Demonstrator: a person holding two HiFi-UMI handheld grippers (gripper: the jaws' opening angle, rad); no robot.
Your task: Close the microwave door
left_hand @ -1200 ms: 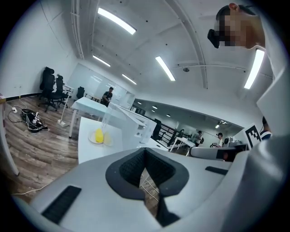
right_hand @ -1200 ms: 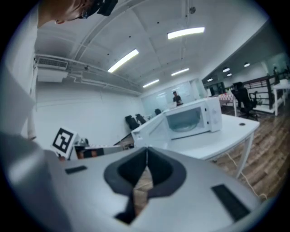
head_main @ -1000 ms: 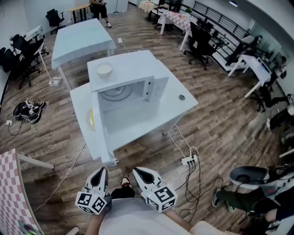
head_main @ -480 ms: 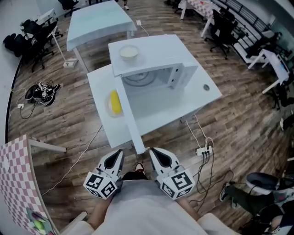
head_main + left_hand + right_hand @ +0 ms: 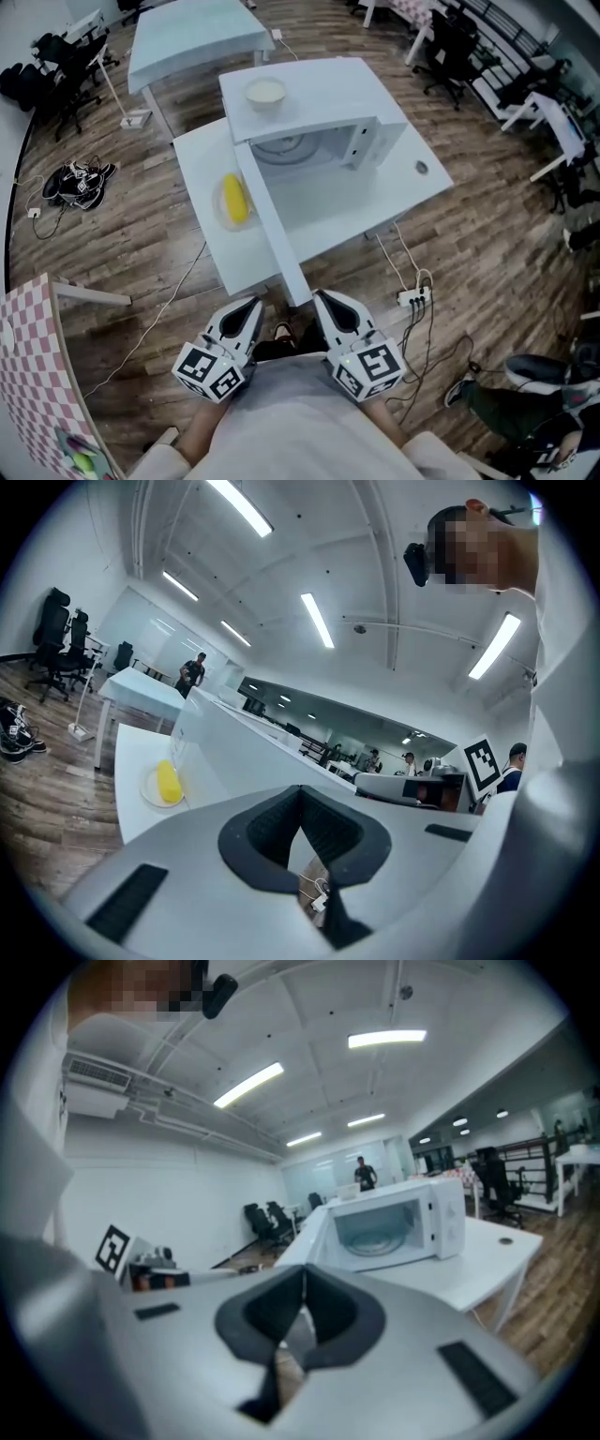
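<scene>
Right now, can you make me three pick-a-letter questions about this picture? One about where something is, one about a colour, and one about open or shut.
1. Where is the bowl?
A. On top of the microwave
B. On the floor
C. On a chair

2. What colour is the food on the plate?
A. Red
B. Blue
C. Yellow

3. How is the microwave door?
A. Shut
B. Swung open
C. Taken off

Answers:
1 A: the bowl sits on the microwave's roof.
2 C: a yellow piece lies on the plate beside the door.
3 B: the door sticks out toward the person, and the inside shows.
</scene>
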